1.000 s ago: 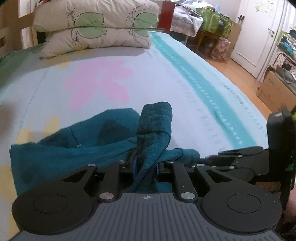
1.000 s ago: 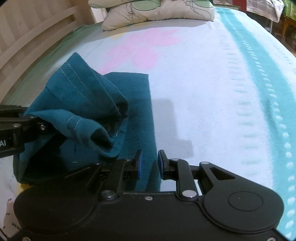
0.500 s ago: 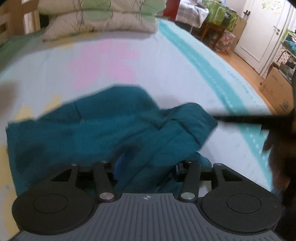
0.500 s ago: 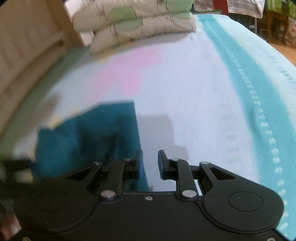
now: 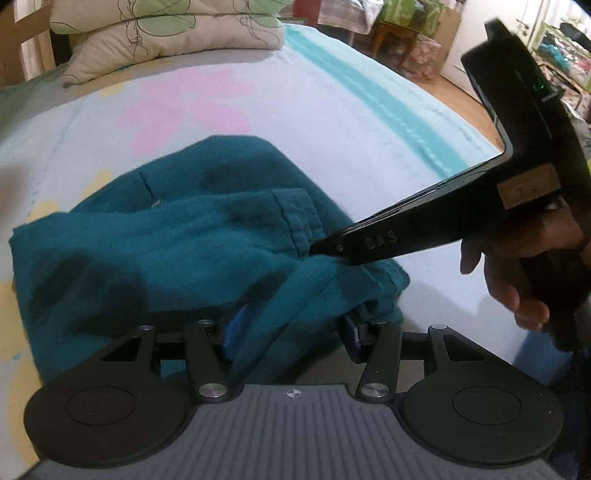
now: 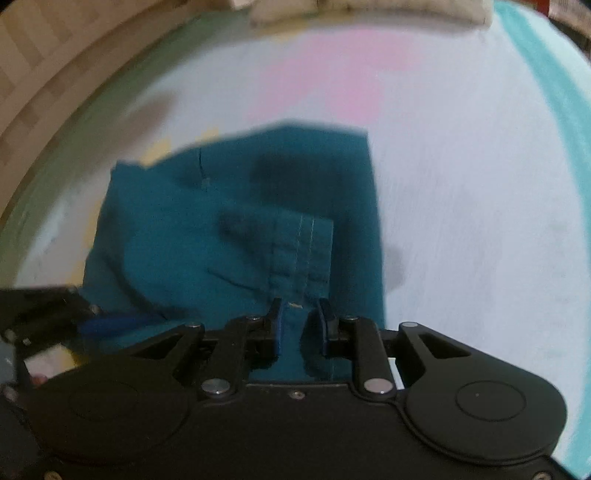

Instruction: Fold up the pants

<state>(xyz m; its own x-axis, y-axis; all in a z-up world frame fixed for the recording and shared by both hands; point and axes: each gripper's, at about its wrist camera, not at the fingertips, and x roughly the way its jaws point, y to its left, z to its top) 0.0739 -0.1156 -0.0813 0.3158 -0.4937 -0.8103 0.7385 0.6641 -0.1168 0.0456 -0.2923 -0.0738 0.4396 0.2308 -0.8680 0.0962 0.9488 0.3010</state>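
The teal pants (image 5: 177,240) lie bunched on the bed, with the stitched hem folded on top; they also show in the right wrist view (image 6: 236,221). My left gripper (image 5: 291,332) is open, with loose teal cloth lying between its blue pads. My right gripper (image 6: 300,325) has its jaws a little apart over the hem edge, with cloth between them; whether they pinch it I cannot tell. In the left wrist view the right gripper (image 5: 325,249) comes in from the right, its tip touching the hem.
Two flowered pillows (image 5: 166,33) lie at the head of the bed. The bedspread (image 5: 332,122) is pale with a pink flower and a turquoise stripe. A wooden bed frame (image 6: 44,66) runs along the left. Furniture, boxes and a door (image 5: 461,44) stand at far right.
My left gripper has opened and let go of the pant fold it held. My right gripper has swung over from the right onto the hem, and the fold now lies flatter.
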